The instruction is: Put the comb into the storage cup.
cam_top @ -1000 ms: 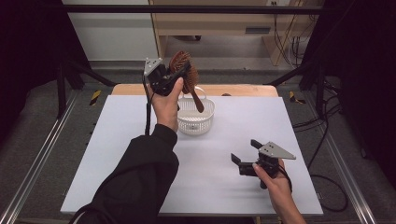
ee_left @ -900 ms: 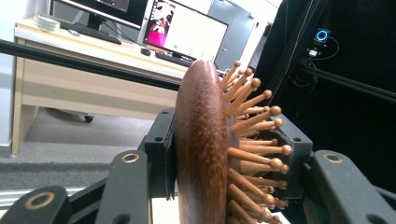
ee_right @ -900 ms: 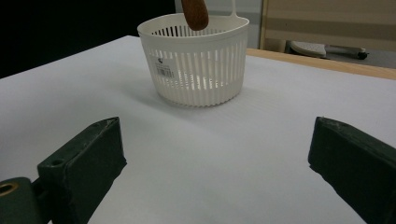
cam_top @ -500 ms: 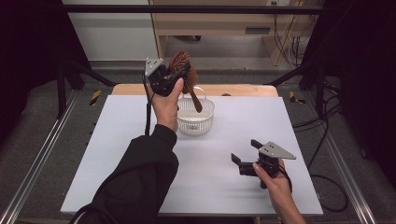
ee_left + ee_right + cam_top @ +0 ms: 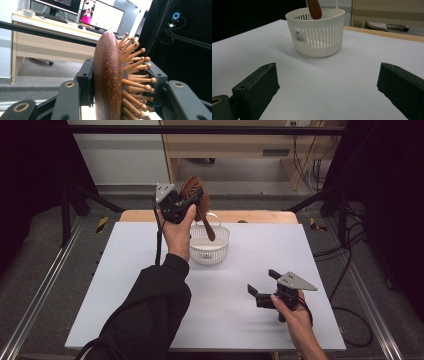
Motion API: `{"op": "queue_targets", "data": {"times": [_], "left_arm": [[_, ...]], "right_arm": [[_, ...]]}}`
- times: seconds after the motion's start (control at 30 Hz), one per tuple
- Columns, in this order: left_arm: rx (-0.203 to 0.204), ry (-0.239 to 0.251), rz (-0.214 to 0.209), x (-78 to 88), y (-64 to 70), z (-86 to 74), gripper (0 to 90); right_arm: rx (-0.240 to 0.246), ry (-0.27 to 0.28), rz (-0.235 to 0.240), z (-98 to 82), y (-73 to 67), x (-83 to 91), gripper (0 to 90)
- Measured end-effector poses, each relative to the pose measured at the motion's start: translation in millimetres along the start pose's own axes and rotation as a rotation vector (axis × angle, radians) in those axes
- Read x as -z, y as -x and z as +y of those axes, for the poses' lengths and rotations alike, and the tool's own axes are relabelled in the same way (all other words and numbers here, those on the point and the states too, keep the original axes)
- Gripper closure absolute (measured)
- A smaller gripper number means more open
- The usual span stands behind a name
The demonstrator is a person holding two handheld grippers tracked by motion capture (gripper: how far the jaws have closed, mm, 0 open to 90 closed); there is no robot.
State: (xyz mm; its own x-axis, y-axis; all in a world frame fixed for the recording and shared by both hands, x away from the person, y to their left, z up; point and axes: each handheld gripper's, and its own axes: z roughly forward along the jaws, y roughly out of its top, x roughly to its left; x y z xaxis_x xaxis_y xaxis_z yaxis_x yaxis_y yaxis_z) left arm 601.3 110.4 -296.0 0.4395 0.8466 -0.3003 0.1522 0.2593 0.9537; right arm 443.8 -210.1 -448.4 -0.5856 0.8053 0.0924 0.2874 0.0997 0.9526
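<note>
The left gripper (image 5: 192, 202) is clamped on the head of a wooden hairbrush (image 5: 196, 195), one jaw against the smooth back and the other in among the bristles (image 5: 136, 72), as the left gripper view shows. It holds the brush in the air above the white basket (image 5: 210, 251), which stands near the middle of the tabletop's (image 5: 125, 285) far edge. The brush's long axis runs steeply, a little off upright: head up, handle (image 5: 208, 231) slanting down and toward the right edge, its tip at about rim level of the basket (the right gripper view puts the handle end (image 5: 314, 9) just at the rim or a shade inside). The bristles face right in the left gripper view.

The right gripper (image 5: 265, 287) rests near the tabletop's near right corner with jaws spread wide and nothing between them.

By my reading the pickup and carry are done; what remains is lowering the brush into the basket and letting go.
</note>
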Motion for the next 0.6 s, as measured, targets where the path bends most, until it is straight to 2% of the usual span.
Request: {"op": "queue_targets", "data": {"times": [0.6], "left_arm": [[-0.01,-0.011,0.023,-3.5,-0.2,-17.5,50.1]], "right_arm": [[0.0,0.0,0.001,0.0,0.1,0.1,3.8]]}}
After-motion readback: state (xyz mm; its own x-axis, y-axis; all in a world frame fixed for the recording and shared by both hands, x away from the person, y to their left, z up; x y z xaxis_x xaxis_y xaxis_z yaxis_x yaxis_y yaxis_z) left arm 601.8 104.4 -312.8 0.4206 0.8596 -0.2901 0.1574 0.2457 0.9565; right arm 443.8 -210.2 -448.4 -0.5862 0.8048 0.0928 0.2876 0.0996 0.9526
